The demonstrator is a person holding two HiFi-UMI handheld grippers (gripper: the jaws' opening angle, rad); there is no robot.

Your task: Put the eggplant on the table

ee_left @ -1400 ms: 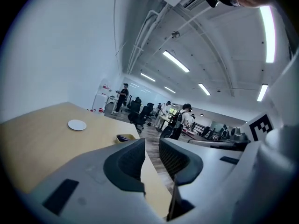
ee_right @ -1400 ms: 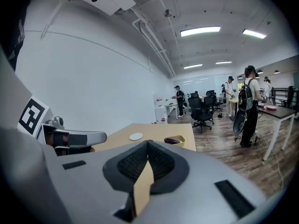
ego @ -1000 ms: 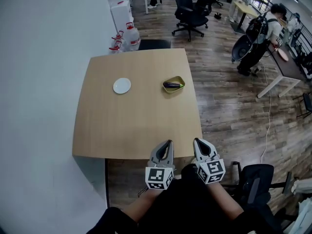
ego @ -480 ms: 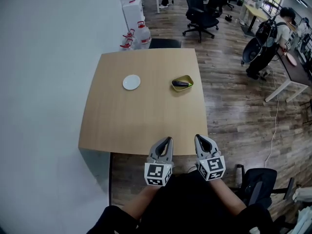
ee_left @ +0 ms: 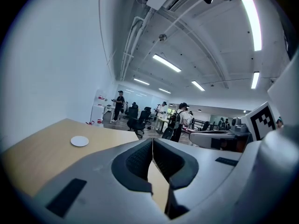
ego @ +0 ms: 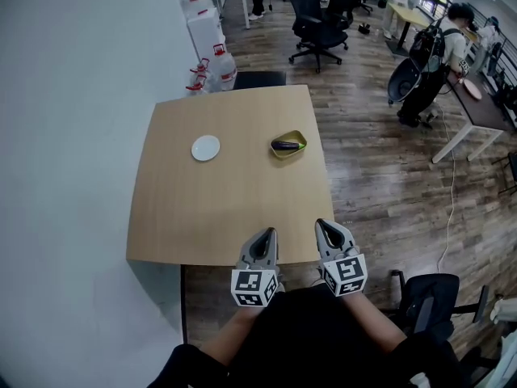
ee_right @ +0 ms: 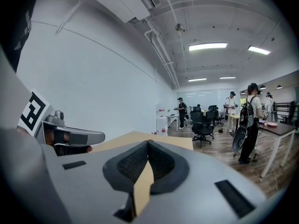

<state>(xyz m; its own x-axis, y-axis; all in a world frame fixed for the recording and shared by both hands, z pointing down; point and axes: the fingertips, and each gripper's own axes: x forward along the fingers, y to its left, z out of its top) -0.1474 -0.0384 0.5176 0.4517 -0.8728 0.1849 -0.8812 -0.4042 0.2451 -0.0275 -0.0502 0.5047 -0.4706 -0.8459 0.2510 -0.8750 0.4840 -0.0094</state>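
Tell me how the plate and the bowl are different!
The plate is white and round; the bowl is yellow-green with squarish corners. The plate is empty; the bowl holds the eggplant. The plate lies left of the bowl in the head view. Both rest on the table.

Your ceiling strip lights (ee_left: 254,24) lit the scene brightly and evenly, glaring at the upper right of your left gripper view. Both gripper views bent strongly and darkened at the corners; the shadow below the tabletop (ego: 226,208) was soft.
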